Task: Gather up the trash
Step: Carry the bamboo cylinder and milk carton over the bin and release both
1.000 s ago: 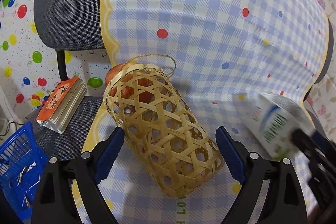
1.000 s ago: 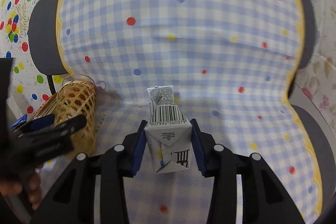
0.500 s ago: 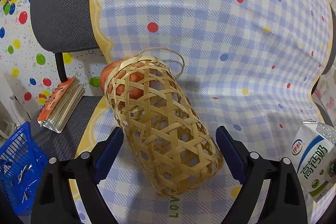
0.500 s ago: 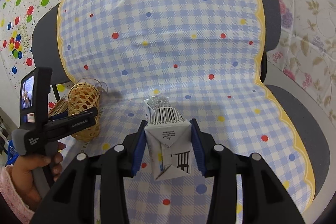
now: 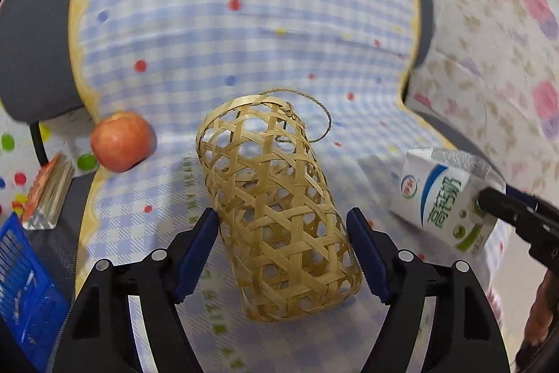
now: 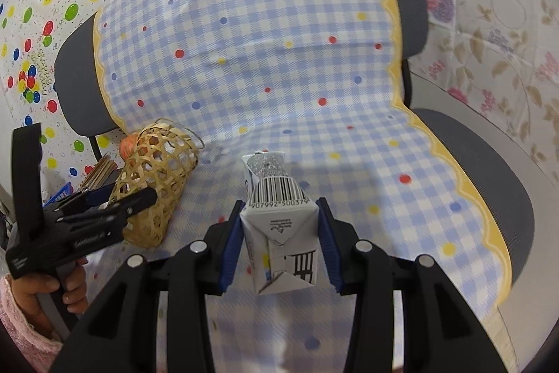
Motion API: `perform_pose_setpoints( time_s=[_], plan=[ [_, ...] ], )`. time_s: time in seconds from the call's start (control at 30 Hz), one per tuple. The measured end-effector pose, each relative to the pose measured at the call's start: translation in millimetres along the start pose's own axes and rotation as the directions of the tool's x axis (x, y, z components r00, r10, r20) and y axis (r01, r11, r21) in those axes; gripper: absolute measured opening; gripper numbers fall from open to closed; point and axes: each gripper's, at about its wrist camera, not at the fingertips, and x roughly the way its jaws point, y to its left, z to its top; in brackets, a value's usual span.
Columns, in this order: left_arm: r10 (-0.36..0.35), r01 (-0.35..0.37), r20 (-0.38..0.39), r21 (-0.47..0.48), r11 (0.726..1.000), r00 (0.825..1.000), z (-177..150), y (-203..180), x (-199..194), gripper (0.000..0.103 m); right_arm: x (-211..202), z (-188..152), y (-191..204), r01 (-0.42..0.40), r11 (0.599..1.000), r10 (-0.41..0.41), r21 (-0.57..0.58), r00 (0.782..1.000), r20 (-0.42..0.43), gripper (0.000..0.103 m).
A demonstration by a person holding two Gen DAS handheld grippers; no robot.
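Observation:
A woven bamboo basket (image 5: 276,219) lies on its side on the checked cloth, empty, with its string loop at the far end. My left gripper (image 5: 281,219) straddles the basket's near half, and its jaws are closing; the blue pads stand close by both sides without clearly pressing. My right gripper (image 6: 279,208) is shut on a white milk carton (image 6: 279,233), barcode up, held above the seat. From the left wrist the carton (image 5: 440,198) hangs at the right, a black fingertip (image 5: 496,201) on it. Seen from the right, the left gripper (image 6: 129,198) lies over the basket (image 6: 153,184).
A red apple (image 5: 120,140) sits left of the basket at the cloth's edge. The blue-checked cloth (image 6: 279,65) covers a grey chair (image 6: 489,163). A stack of booklets (image 5: 45,191) and a blue crate (image 5: 21,285) are at the left. A hand (image 6: 45,285) in a pink sleeve holds the left gripper.
The left view swung round the basket, so the apple now shows clear to its left. The left pads came nearer the basket's sides. The right gripper drew back with the carton.

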Motion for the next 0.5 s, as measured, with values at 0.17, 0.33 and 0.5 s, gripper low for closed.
perform_pose_setpoints(
  time_s=[0.17, 0.33, 0.5],
  plan=[
    [0.068, -0.072, -0.050, -0.073, 0.995, 0.996, 2.1, -3.9, 6.0, 0.085, -19.3, -15.0, -4.8, 0.025, 1.000, -0.025, 0.009, 1.000, 0.008, 0.040],
    [0.163, -0.172, -0.082, -0.118, 0.978, 0.983, -3.9, -6.9, 9.6, 0.074, -36.5, -27.1, -10.8, 0.050, 0.999, -0.051, 0.018, 0.998, 0.029, 0.040],
    [0.054, -0.055, -0.041, -0.031, 0.998, 0.998, -13.9, -38.5, -13.3, 0.073, -55.5, -30.5, -21.4, 0.052, 0.998, -0.055, 0.043, 0.997, 0.062, 0.040]
  ],
)
